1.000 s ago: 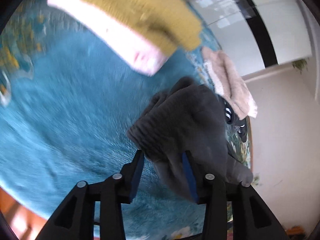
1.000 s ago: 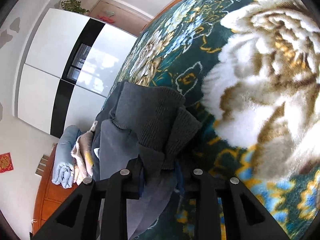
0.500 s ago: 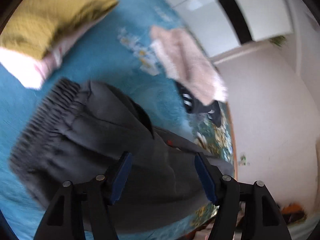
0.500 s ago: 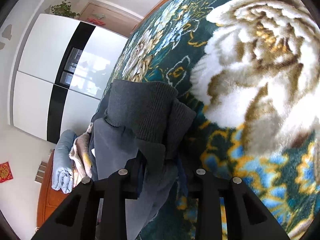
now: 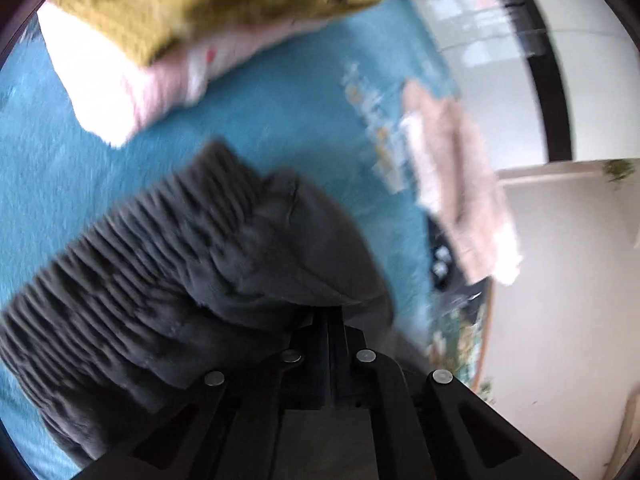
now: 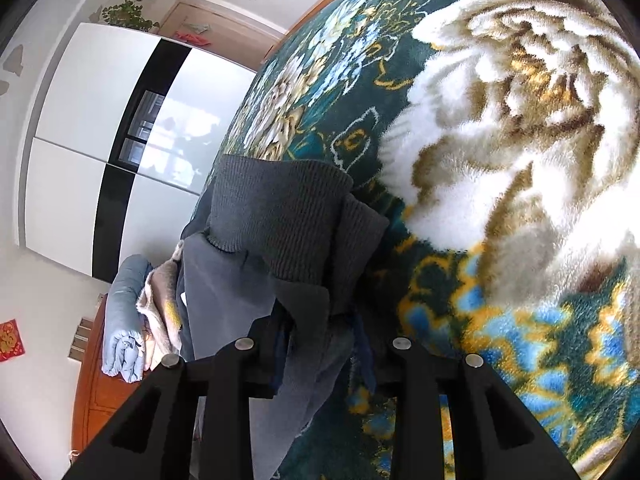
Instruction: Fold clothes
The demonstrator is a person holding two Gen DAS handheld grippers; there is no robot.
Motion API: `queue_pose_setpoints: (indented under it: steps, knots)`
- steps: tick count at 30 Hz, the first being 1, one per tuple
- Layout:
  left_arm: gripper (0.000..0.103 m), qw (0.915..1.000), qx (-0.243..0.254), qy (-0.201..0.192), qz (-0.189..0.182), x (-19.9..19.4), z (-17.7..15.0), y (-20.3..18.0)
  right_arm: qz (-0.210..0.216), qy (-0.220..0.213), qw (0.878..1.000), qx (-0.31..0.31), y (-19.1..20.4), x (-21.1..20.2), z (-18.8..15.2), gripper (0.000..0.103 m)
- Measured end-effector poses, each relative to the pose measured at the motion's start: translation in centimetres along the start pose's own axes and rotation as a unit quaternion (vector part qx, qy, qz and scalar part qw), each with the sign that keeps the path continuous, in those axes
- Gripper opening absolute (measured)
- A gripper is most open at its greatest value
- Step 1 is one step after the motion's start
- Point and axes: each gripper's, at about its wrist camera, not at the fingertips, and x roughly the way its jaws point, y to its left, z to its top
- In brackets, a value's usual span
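Grippers both clamp the grey trousers (image 5: 224,280) over the blanket (image 6: 500,128): left gripper (image 5: 334,332) pinched tight near the waistband, right gripper (image 6: 320,332) squeezing bunched cuff fabric, seemingly stretching it for folding

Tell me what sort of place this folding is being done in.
Most likely a home bedroom. The clothes lie on a plush floral blanket that looks like a bed cover, a tall white wardrobe with a black panel stands behind, and folded garments are piled nearby, beside a potted plant.
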Motion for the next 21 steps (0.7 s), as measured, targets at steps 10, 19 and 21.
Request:
queue_pose_setpoints:
  steps: [10, 19, 21]
  knots:
    - [0.0, 0.9978, 0.054, -0.032, 0.018, -1.1, 0.4, 2.1, 0.001, -0.047, 0.999, -0.007, 0.8, -1.6, 0.8, 0.027]
    - [0.001, 0.9881, 0.154, 0.004, -0.007, -2.3, -2.9, -1.6, -0.042, -0.049, 0.997, -0.043, 1.7, -4.0, 1.3, 0.029]
    - [0.001, 0.9848, 0.173, 0.012, -0.014, -2.5, -3.5, -2.4, -0.09, -0.088, 0.99, -0.068, 2.9, -5.9, 0.9, 0.03]
